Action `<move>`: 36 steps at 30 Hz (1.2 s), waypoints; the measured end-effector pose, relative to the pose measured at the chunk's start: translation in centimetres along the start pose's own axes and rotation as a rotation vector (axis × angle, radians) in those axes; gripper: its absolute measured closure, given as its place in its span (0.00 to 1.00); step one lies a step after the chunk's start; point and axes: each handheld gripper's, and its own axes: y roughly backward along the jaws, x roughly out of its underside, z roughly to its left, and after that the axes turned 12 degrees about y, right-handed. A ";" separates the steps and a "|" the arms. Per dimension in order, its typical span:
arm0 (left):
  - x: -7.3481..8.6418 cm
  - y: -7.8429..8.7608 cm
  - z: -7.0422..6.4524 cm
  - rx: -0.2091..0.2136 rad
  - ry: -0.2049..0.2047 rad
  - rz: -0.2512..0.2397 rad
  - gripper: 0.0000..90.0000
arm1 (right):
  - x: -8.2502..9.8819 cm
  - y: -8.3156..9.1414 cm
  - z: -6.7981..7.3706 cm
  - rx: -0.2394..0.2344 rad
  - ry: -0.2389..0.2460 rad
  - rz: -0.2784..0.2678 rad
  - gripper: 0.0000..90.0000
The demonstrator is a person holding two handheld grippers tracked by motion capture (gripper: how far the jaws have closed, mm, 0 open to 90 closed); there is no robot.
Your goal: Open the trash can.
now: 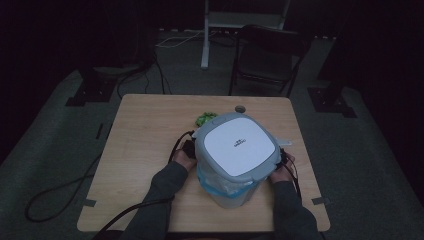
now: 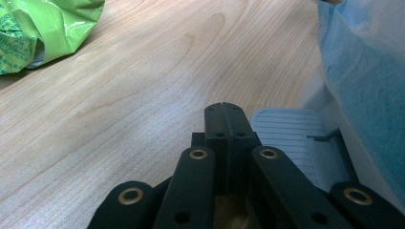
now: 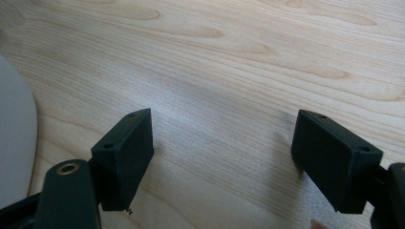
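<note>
A small grey bin with a white square lid point(image 1: 239, 144) and a blue bag liner point(image 1: 220, 180) stands on the wooden table point(image 1: 145, 140), near its front right. My left gripper point(image 1: 189, 149) sits against the bin's left side, and my right gripper point(image 1: 284, 157) is at its right side. In the left gripper view the left gripper point(image 2: 223, 107) is shut with nothing between its jaws. It lies low over the table, next to the bin's grey ribbed pedal point(image 2: 296, 138) and the blue liner point(image 2: 367, 71). The right gripper point(image 3: 222, 138) is open over bare wood, with the bin's wall point(image 3: 14, 143) at the left edge.
A crumpled green wrapper point(image 1: 205, 119) point(image 2: 38, 28) lies on the table just behind the bin. A small round object point(image 1: 240, 108) sits near the far edge. A dark chair point(image 1: 267, 55) stands beyond the table, and cables point(image 1: 55, 195) trail on the floor at left.
</note>
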 end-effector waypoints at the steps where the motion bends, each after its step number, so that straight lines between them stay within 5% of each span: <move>1: 0.0 0.0 0.0 -0.004 -0.001 0.002 1.00 | 0.0 0.0 0.0 0.000 0.000 0.000 0.24; 6: 0.1 -0.2 -0.5 -0.038 -0.048 0.022 1.00 | 0.0 0.0 0.0 0.000 0.000 0.000 0.24; 14: -0.1 -0.1 -0.1 -0.025 -0.003 0.024 1.00 | 0.0 0.0 0.0 0.000 -0.001 0.000 0.24; 18: 0.0 0.8 0.8 0.030 0.069 -0.080 1.00 | 0.0 0.0 0.0 -0.001 0.000 0.000 0.24; 22: -0.6 1.7 0.8 0.098 0.076 -0.130 1.00 | 0.0 0.0 0.0 -0.002 0.002 -0.001 0.24; 27: -1.2 0.9 0.1 0.152 0.016 -0.045 1.00 | 0.0 0.0 0.0 -0.002 0.002 -0.001 0.24; 36: -1.1 1.1 0.0 0.171 -0.013 -0.026 1.00 | 0.0 0.0 0.0 -0.002 0.002 -0.001 0.24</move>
